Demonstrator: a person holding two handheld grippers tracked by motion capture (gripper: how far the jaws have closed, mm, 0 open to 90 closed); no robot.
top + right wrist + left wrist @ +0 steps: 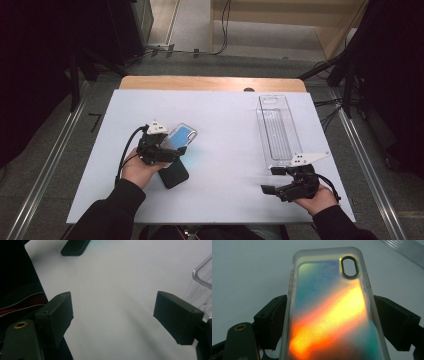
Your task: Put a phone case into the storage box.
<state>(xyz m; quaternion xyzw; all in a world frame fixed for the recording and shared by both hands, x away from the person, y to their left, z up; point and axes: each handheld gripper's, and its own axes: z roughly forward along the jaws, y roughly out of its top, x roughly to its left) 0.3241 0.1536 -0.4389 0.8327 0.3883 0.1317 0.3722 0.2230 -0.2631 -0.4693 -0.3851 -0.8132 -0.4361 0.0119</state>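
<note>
The left tongs clamp an iridescent phone case by its long edges, lifted clear of the white tabletop. Just below them lies the black phone, apparently already freed from the case. The right tongs gape wide and empty, a clear plastic tray just beyond them. Setting the case down seems to remain.

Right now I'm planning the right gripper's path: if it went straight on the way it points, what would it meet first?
Probably nothing: the right gripper faces bare table; the black phone lies left of that line.
</note>
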